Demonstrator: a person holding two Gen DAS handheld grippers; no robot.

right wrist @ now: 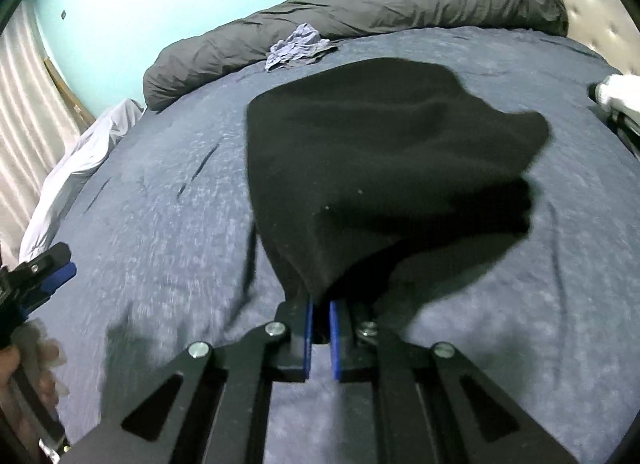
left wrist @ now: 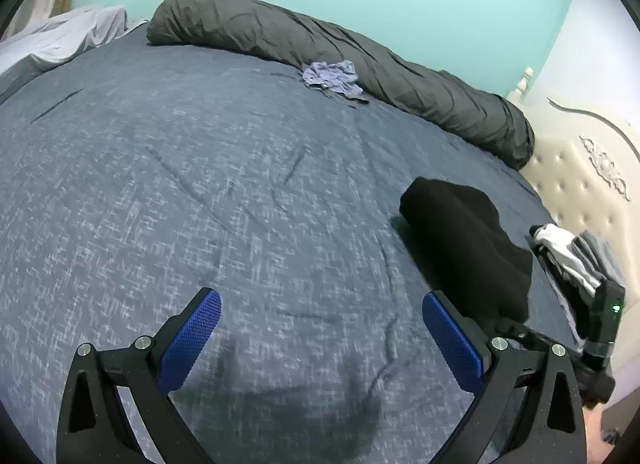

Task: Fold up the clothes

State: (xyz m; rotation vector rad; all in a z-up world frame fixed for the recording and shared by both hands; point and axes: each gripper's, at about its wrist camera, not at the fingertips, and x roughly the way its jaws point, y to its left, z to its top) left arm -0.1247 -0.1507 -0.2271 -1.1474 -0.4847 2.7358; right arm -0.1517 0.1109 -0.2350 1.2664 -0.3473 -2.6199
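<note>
right jaws (right wrist: 319, 314) pinch black garment (right wrist: 384, 184) above bed (right wrist: 160, 224).

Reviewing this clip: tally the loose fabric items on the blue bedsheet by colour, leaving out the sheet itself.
Black: 1, the black garment, pinched in the right gripper
Lilac-blue: 1, the crumpled cloth
Dark grey: 1, the rolled duvet
White and grey: 1, the small pile
Total: 4

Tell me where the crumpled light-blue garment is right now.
In both wrist views the light-blue garment lies at the bed's far edge, against the rolled grey duvet, well beyond the black garment.
</note>
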